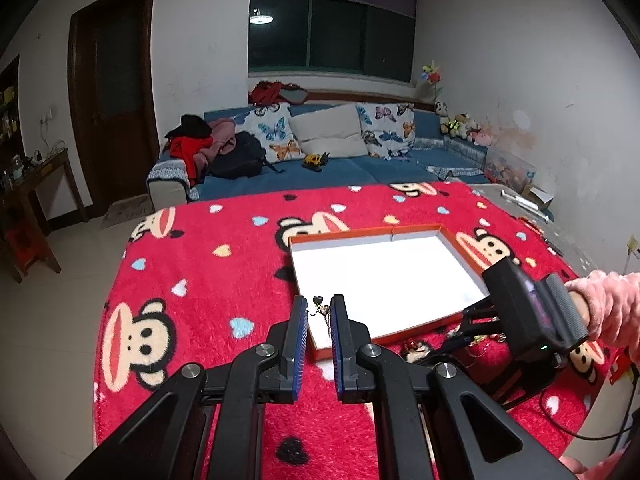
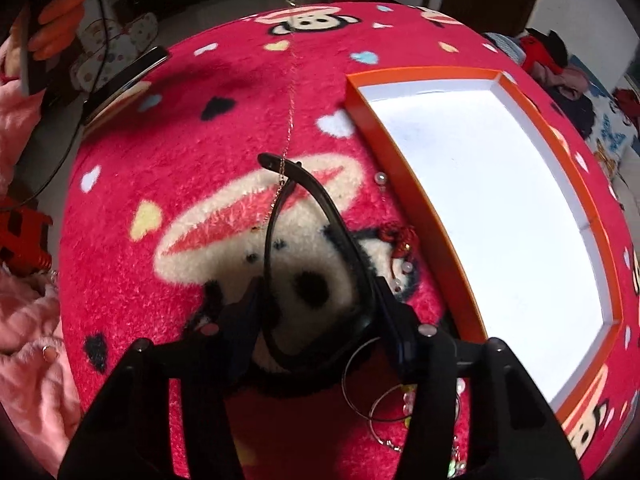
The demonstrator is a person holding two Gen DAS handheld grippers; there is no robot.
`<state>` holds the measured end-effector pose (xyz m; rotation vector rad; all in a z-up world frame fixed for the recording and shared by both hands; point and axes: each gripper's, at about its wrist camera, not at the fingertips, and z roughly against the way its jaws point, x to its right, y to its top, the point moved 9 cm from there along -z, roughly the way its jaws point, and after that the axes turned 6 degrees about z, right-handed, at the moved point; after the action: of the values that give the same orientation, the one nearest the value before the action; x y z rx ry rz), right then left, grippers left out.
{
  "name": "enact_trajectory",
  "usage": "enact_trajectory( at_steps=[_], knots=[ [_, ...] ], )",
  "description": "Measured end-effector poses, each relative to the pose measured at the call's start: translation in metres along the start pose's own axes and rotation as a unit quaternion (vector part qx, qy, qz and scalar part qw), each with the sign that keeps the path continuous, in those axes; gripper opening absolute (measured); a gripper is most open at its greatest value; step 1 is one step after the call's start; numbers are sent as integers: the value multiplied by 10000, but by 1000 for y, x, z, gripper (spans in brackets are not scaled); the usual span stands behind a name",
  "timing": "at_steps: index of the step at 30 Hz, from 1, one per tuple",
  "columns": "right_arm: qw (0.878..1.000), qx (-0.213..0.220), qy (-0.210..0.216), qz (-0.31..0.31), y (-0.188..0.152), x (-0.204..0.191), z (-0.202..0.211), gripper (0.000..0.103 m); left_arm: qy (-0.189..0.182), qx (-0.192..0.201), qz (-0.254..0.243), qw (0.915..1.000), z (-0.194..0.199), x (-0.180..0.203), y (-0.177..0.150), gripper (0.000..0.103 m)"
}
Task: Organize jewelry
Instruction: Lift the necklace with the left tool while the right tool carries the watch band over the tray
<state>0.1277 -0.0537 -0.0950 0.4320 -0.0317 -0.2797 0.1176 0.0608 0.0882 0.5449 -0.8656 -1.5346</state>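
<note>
Left gripper (image 1: 319,312) holds its fingers nearly closed on a thin chain necklace (image 1: 320,305), the heart pendant dangling over the near corner of the orange tray (image 1: 416,229). Right gripper (image 2: 316,292) points steeply down at the red fleece surface (image 2: 192,152), fingers half closed around a pair of black glasses (image 2: 320,208); we cannot tell whether the pads bite yet. Hoop earrings (image 2: 376,396) and a red beaded piece (image 2: 400,238) lie just beside the tray. We judge the chain limp, light, prone to tangling; the frame stiff, smooth, best pinched across the rim, not the lens.
</note>
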Motion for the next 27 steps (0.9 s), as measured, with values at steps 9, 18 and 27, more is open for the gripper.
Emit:
enact_trajectory(
  at_steps=[9, 18, 27],
  knots=[
    [9986, -40, -273, -456, -1, 2, 0, 47, -22, 525, -276, 9982, 56, 21, 26, 12],
    [9953, 173, -363, -883, 0, 5, 25, 46, -51, 682, -392, 9969, 71, 34, 55, 12],
    [9833, 670, -550, -1602, -2, 47, 70, 46, -293, 600, -495, 9965, 43, 53, 90, 12]
  ],
)
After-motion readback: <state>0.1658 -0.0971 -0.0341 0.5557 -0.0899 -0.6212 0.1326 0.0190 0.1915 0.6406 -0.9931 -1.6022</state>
